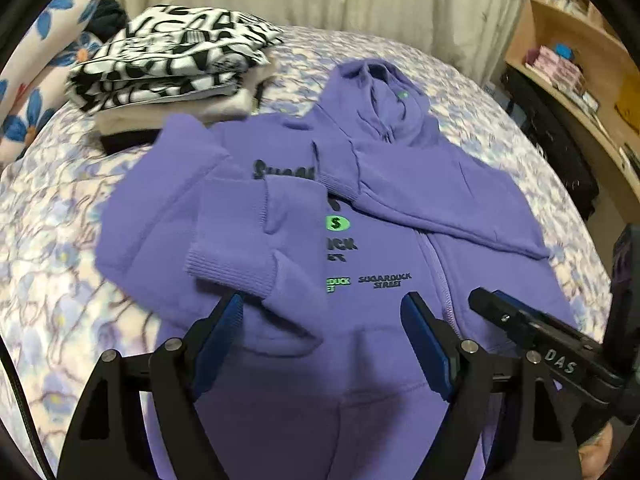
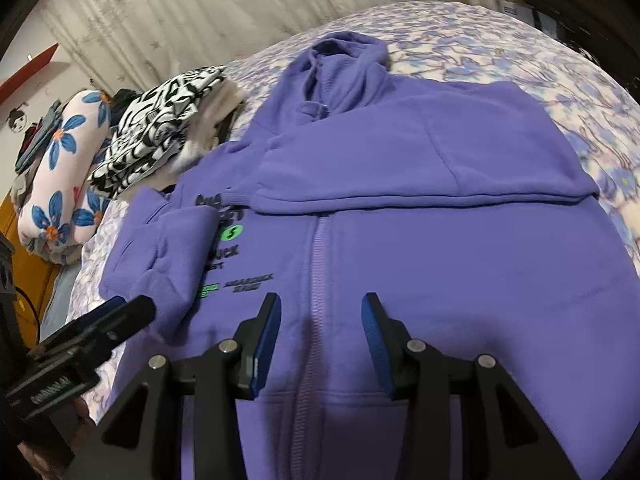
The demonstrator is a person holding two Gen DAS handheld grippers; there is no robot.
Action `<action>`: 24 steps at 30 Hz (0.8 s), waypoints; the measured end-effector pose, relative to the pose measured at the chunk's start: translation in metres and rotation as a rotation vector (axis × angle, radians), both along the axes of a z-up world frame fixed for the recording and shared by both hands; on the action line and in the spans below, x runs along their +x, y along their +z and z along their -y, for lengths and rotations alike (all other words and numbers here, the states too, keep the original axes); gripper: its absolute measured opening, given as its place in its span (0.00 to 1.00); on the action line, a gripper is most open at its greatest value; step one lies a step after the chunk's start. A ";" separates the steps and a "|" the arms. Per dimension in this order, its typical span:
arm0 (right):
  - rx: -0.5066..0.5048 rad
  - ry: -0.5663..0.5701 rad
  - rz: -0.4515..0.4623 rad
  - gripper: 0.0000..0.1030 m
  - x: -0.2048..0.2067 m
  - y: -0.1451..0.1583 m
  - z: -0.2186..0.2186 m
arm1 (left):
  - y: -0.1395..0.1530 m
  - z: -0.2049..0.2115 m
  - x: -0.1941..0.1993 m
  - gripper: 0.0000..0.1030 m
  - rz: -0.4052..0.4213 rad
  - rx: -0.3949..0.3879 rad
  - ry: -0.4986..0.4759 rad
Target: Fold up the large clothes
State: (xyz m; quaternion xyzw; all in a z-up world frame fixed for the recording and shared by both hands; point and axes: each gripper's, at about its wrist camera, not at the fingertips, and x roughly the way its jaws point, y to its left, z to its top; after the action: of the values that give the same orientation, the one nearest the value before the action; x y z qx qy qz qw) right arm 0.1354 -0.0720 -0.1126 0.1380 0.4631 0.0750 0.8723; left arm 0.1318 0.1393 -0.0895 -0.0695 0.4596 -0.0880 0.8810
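Item: purple hoodie [image 2: 440, 248], lying front-up on floral bedspread [image 1: 60, 240]. Both sleeves [image 1: 248, 240] sitting folded across chest. You are holding left gripper [image 1: 322, 320] and right gripper [image 2: 320, 312] above hem, jaws apart, gripping nothing. Remaining: body fold, then stacking beside folded pile [image 1: 168, 60].

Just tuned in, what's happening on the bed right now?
A person with a gripper in each hand is folding a purple hoodie laid zip-up on the bed. Both sleeves are already folded across the chest. The left gripper and right gripper hover open over the hem end, neither gripping cloth. A stack of folded clothes sits beside the hood.
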 end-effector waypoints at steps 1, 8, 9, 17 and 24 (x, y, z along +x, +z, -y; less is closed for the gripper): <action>0.000 0.010 0.004 0.45 -0.001 0.001 -0.003 | 0.004 -0.005 -0.003 0.78 0.003 -0.007 0.011; 0.003 0.107 0.039 0.54 -0.007 0.013 -0.032 | 0.016 -0.036 -0.029 0.78 0.029 0.014 0.092; 0.002 0.126 0.041 0.54 -0.008 0.014 -0.038 | 0.017 -0.041 -0.032 0.78 0.029 0.026 0.105; -0.038 0.297 0.039 0.55 0.003 0.018 -0.102 | 0.010 -0.073 -0.049 0.78 0.023 0.057 0.190; -0.160 0.408 0.019 0.55 0.023 0.001 -0.160 | -0.001 -0.083 -0.050 0.78 -0.001 0.056 0.216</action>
State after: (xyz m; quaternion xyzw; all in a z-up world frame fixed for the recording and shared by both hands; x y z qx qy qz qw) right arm 0.1587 0.0879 -0.1113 -0.0290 0.4776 0.2141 0.8516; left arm 0.0819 0.2223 -0.0901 -0.0940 0.4522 0.0205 0.8867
